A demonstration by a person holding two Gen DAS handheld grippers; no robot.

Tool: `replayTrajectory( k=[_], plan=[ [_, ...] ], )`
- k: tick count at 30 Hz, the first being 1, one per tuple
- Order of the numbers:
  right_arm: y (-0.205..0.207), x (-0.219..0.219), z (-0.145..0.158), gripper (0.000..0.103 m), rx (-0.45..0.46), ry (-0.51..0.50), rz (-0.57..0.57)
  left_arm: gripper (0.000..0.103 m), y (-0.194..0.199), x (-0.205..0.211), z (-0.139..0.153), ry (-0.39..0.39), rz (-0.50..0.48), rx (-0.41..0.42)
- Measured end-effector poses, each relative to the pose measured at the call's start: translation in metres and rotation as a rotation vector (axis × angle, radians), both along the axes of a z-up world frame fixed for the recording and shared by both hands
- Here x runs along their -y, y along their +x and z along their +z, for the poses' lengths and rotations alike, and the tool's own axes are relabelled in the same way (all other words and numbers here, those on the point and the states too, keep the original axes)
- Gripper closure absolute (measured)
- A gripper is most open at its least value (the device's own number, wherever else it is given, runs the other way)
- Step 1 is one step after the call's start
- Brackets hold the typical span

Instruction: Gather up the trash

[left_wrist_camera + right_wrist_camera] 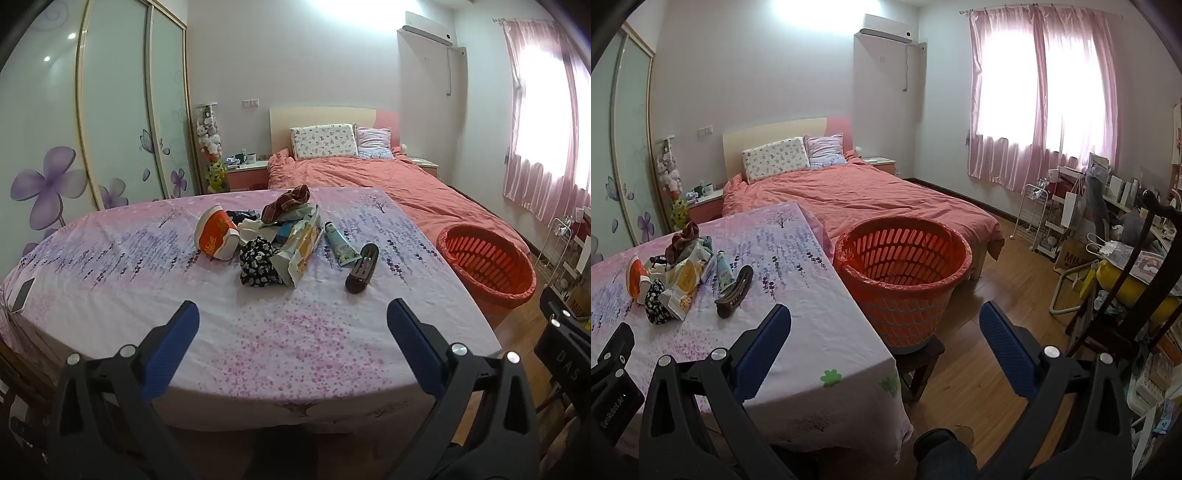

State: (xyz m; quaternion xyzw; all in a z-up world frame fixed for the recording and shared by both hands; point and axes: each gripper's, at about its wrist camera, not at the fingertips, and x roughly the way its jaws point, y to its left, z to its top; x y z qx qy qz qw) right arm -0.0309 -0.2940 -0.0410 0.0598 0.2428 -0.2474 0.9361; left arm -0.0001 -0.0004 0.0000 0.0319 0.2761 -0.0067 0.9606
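On the table's pink floral cloth (280,332) lies a heap of odds and ends: an orange and white cup (216,236), a crumpled yellow and white wrapper (301,251), black flowered fabric (256,266), a striped brown cloth (288,203), a pale green tube (340,245) and a dark hair clip (364,267). My left gripper (293,321) hovers open over the table's near edge, short of the heap. My right gripper (884,321) is open too, near the table's right corner, facing the orange basket (905,273) lined with a red bag. The heap (679,280) lies to its left.
A white phone (23,295) lies at the table's left edge. The basket stands on a dark stool (919,362) beside the table. Behind are a bed (857,199), a wardrobe (110,110) and nightstand (247,173); a dark chair (1126,288) and cluttered shelves stand right.
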Motion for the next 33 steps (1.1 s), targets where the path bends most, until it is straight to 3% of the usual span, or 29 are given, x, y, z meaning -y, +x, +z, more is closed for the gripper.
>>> replayTrajectory(
  k=[33],
  plan=[
    [-0.0014, -0.0027, 0.0016, 0.002, 0.004, -0.005, -0.001, 0.004, 0.0, -0.0002, 0.0001, -0.004, -0.001, 0.001]
  ],
)
